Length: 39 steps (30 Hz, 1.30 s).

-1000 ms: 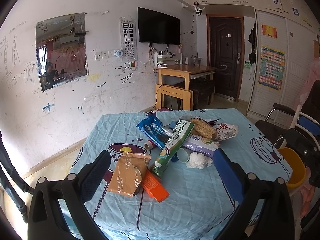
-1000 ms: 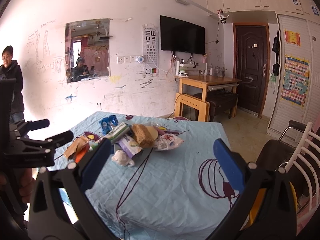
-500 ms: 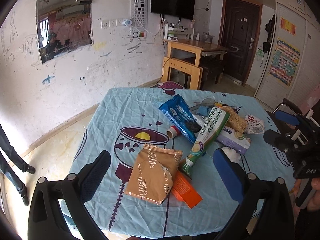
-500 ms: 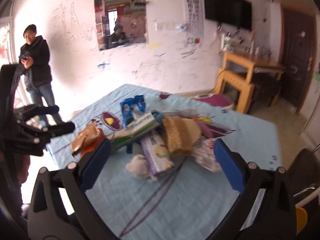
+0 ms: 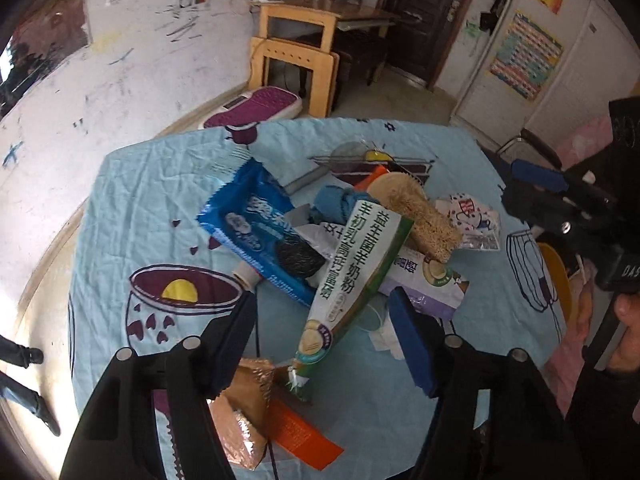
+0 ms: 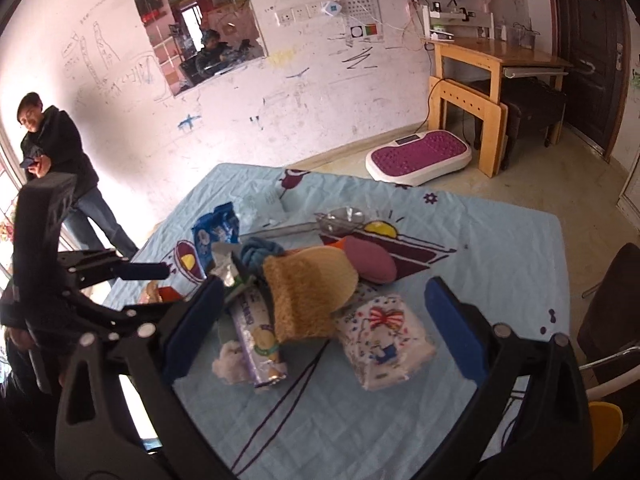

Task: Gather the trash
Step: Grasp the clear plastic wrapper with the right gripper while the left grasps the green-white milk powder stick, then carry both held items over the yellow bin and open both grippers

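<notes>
Left gripper (image 5: 326, 330) wide open, empty, above long green-white milk-powder pouch (image 5: 356, 268) mid-pile on light-blue tablecloth (image 5: 132, 216), right gripper (image 6: 320, 320) wide open, empty, over brown loofah pad (image 6: 304, 292), white printed tissue pack (image 6: 384, 340) right of pouch.

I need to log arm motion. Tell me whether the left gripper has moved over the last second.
Yes. The left gripper has come forward and tipped down over the table: the trash pile fills its view, and the green-and-white pouch lies between its open jaws.

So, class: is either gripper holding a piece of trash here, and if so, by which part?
Nothing is held. The left gripper and right gripper are both open above the trash pile.
</notes>
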Each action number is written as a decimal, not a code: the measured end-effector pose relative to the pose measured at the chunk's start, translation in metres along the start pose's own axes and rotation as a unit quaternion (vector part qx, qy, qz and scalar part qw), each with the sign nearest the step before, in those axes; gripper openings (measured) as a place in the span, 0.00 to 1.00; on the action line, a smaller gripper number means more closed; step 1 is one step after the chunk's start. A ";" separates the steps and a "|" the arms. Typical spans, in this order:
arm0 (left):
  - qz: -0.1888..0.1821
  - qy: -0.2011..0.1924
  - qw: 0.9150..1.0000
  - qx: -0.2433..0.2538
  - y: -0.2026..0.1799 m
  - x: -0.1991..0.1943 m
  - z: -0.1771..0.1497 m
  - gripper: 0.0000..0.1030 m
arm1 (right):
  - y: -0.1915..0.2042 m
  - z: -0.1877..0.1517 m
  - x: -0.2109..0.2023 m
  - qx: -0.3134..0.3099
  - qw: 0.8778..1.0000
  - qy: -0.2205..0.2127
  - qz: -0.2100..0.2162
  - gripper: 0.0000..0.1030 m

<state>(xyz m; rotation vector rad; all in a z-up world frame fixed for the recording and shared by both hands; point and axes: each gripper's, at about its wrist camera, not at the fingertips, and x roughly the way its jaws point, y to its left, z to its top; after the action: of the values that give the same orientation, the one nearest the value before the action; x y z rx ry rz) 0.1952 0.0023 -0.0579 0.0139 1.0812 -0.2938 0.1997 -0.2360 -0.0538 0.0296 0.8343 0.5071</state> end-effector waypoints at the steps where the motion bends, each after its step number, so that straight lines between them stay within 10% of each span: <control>1: -0.002 0.012 1.000 0.010 -0.004 0.007 0.004 0.63 | -0.006 0.001 -0.001 0.004 1.000 0.003 -0.002 0.94; 6: 0.015 0.059 0.997 0.049 -0.020 0.033 0.014 0.59 | -0.034 -0.002 0.004 0.041 0.999 0.032 0.008 0.94; 14: -0.030 0.082 0.996 0.036 -0.015 0.043 0.011 0.19 | -0.057 -0.010 0.034 0.122 0.986 0.105 0.048 0.94; 23: -0.046 0.061 0.997 0.026 -0.011 0.030 0.002 0.14 | -0.055 -0.020 0.060 0.139 0.977 0.157 0.031 0.94; 28: -0.055 0.052 0.997 0.023 -0.005 0.019 -0.002 0.14 | -0.056 -0.024 0.064 0.143 0.978 0.153 0.013 0.33; 39: -0.042 0.019 0.999 0.018 -0.003 -0.009 -0.006 0.14 | -0.050 -0.020 0.026 0.112 0.989 0.087 -0.028 0.12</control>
<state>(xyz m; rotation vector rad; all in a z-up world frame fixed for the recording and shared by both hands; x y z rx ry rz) 0.1854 0.0022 -0.0522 0.0065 1.1167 -0.3903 0.2210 -0.2723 -0.0970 0.1703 1.0580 0.3654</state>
